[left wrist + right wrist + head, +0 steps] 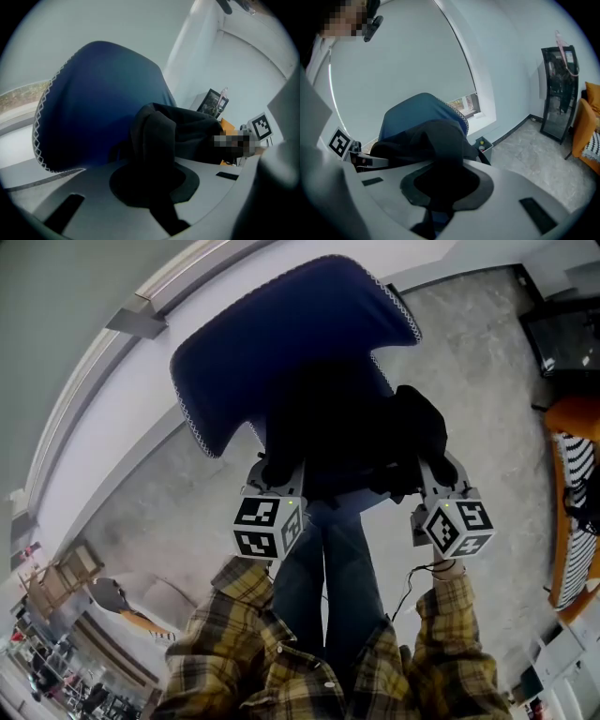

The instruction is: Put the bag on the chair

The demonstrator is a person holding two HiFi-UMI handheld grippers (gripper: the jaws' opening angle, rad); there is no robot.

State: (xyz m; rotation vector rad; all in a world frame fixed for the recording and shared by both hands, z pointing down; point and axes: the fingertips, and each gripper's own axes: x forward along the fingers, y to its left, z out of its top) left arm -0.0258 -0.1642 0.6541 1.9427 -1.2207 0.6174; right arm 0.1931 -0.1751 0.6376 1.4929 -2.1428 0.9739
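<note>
A blue chair (pixel 281 334) with white zigzag stitching along its edge stands against the wall ahead of me. A black fabric bag (pixel 347 437) hangs in front of its backrest, held up from both sides. My left gripper (pixel 275 472) is shut on the bag's left side and my right gripper (pixel 427 476) is shut on its right side. In the left gripper view, black cloth (pixel 154 145) fills the gap between the jaws, with the chair (pixel 93 103) behind it. In the right gripper view, the bag (pixel 436 145) bunches between the jaws in front of the chair (pixel 417 110). The chair's seat is hidden.
An orange chair (pixel 574 502) with a striped cushion stands at the right. A black glass cabinet (pixel 558 93) stands by the wall, and a small bin (pixel 483 144) sits beside the blue chair. The person's jeans-clad legs (pixel 328 568) are below the grippers. The floor is grey stone.
</note>
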